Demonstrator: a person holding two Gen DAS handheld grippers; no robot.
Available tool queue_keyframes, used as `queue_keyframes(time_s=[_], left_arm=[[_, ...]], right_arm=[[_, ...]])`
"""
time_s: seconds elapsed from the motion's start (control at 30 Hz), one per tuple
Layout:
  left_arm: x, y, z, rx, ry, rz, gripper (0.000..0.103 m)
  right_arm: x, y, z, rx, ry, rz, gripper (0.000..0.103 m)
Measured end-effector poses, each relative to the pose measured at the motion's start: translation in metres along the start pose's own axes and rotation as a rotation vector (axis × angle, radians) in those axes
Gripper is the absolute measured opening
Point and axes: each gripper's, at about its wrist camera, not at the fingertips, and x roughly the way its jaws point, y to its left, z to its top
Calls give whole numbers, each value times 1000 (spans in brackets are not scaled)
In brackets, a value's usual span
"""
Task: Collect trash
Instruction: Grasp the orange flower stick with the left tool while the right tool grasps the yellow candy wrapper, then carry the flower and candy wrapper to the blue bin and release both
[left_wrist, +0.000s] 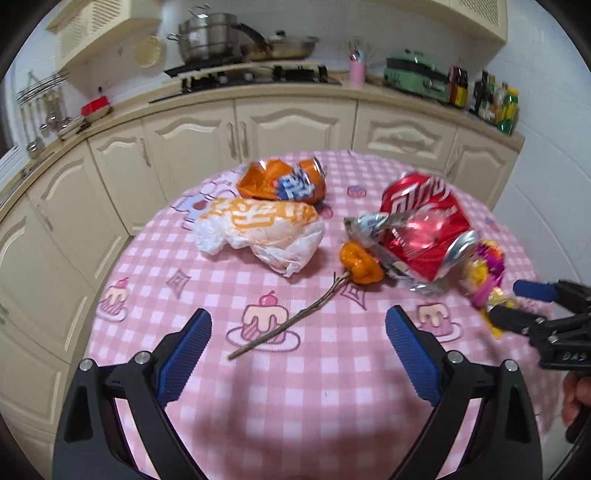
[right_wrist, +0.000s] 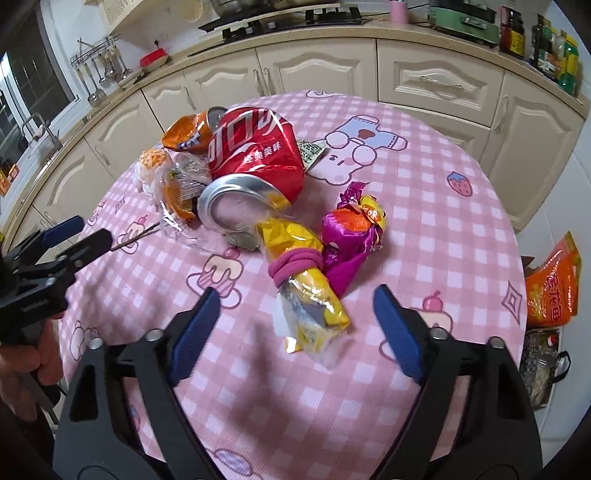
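Right, 2 grippers over a round tabletop in pink check cloth, and the landmark is the crushed red can lying on its side. The left gripper hovers near the table's front edge, jaws spread wide with nothing between them, its blue pads framing a thin twig that runs from the front of the cloth up toward the can. At the twig's far end, touching the can's left side, sits a shrivelled orange fruit. Left of the can lies a white bag with orange print, and just behind that bag a crushed orange can.

Over to the right gripper: jaws also wide, holding nothing. Between the spread fingers and the red can lies a yellow wrapper, cinched by a pink band, its far end touching the can's silver base. Just right of it, a purple foil wrapper. A clear wrapper is crumpled against the can's left side. Beyond the table's right edge, an orange packet sits lower down.
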Motion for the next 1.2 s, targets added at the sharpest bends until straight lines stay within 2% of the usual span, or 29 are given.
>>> queue_keyframes(time_s=[0.13,0.23,0.33,0.4,0.5,0.53,0.6,0.7,0.77,0.93,1.2], left_arm=[[34,0,5,30,76,-8,93],[45,-4,11,67,109,-19,93],[54,-10,18,105,131,-39,92],[63,-11,20,111,166,-45,73],[67,-14,24,107,173,-63,65],[65,-16,25,115,173,-73,51],[62,-19,25,118,174,-69,16],[55,-19,19,96,175,-85,7],[50,-14,14,57,177,-111,3],[31,-1,-4,-38,159,-142,3],[-4,3,-21,-109,94,-163,3]], right_arm=[[11,3,2,-15,25,14,70],[18,6,6,-26,26,18,67],[26,6,11,-24,34,20,60],[29,9,14,-41,31,0,53],[30,10,14,-47,29,-7,34],[29,9,13,-42,30,2,34],[27,7,11,-39,28,14,33],[19,1,5,-9,18,45,32],[12,-2,0,11,9,67,32],[-8,-13,-8,53,-27,122,32],[-41,-29,-19,93,-103,164,32]])
